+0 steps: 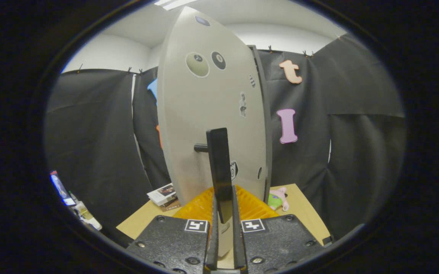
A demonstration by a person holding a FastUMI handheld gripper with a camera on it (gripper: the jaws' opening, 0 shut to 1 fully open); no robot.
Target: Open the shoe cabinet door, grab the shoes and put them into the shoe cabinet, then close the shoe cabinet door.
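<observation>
Gripper (224, 228) is clamping the black door handle (219, 171), both fingers pressing its lower end w/ the handle sticking up between them. Handle is standing off the beige shoe cabinet door (208, 114) on a short black post. Door is rising just ahead of the fingers, w/ round stickers (198, 64) near its top. An orange ribbed mat (255, 207) is lying under the fingers on the wooden table (303, 209). Beyond the fingers to the right, a small pink-green plush toy (279, 199) is sitting on the table; to the left, a stack of booklets (163, 195).
</observation>
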